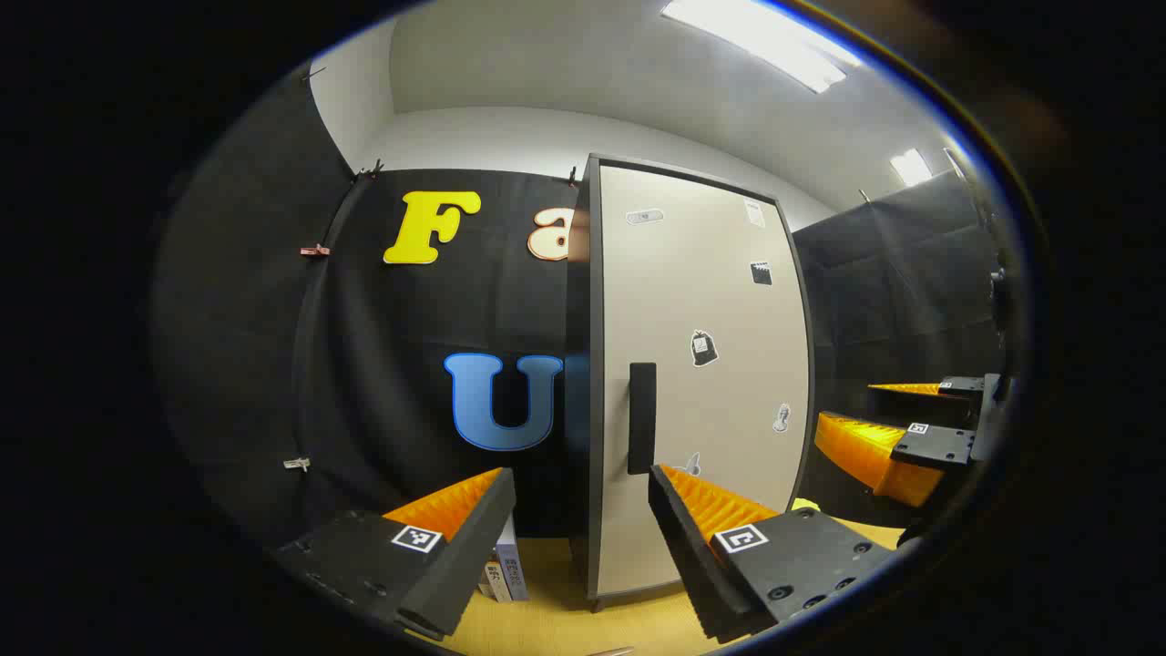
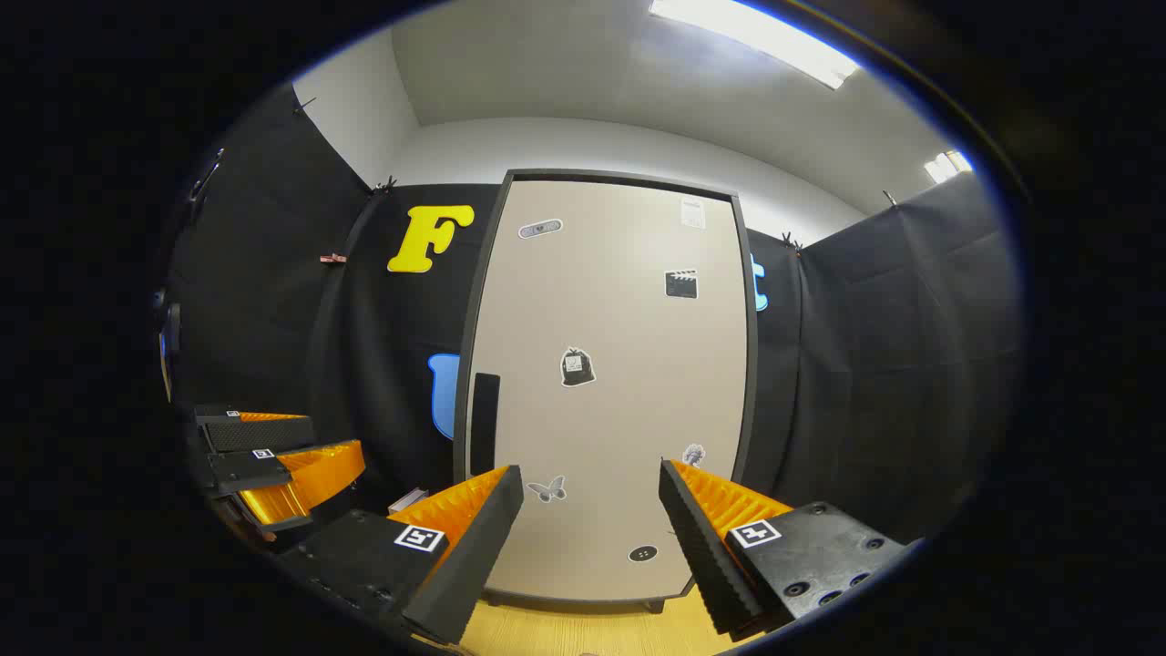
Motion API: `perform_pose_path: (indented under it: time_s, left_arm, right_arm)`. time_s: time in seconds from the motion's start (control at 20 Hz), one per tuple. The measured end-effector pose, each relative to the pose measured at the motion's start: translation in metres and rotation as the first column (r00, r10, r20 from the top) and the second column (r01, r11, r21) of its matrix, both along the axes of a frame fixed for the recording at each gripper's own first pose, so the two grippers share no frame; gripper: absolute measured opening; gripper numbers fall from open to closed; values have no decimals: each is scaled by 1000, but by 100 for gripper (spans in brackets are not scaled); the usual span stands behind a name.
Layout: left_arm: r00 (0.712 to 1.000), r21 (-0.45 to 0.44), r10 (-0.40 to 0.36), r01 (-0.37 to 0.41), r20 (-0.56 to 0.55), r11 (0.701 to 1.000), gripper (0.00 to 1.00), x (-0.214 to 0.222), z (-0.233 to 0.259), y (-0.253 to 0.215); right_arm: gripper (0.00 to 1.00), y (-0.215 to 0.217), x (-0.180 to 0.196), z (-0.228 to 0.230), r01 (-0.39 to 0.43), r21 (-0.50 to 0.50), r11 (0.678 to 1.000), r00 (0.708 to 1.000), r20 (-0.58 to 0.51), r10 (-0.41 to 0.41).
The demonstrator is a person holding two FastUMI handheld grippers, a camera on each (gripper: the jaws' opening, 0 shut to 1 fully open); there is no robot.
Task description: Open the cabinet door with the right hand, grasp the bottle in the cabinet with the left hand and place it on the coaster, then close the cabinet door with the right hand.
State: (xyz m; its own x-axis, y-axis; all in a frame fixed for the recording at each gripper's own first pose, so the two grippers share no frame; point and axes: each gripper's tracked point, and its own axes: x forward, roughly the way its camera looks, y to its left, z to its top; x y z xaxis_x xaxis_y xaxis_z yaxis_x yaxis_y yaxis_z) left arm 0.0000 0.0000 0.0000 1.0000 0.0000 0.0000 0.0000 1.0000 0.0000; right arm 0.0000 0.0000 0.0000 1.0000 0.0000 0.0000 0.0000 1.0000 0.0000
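A tall cabinet with a beige door (image 1: 701,364) stands on the wooden table, its door closed. A dark vertical handle (image 1: 641,417) sits near the door's left edge. In the right gripper view the same door (image 2: 610,383) faces me head-on with its handle (image 2: 485,424) at lower left. My left gripper (image 1: 583,547) is open and empty, a short way in front of the handle. My right gripper (image 2: 592,538) is open too, before the door's lower middle. The right gripper (image 1: 897,428) also appears at the right edge of the left gripper view, and the left gripper (image 2: 273,456) at the left of the right gripper view.
Some upright books or boxes (image 1: 506,569) stand on the table left of the cabinet, also seen as a small corner (image 2: 407,499) in the right gripper view. The wooden tabletop (image 1: 565,620) runs along the front. Black cloth walls close the booth on all sides.
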Motion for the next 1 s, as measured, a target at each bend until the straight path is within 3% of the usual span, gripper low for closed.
perform_pose_path:
  time_s: [0.5,1.0]
  left_arm:
    - [1000,2,4,-4,1,1000,93,-1,3,1]
    - [1000,-8,8,-8,-1,1000,93,-3,3,3]
  right_arm:
    - [97,9,-3,1,-43,29,999,999,-2,43]
    - [97,10,-4,2,-31,20,999,1000,-4,31]
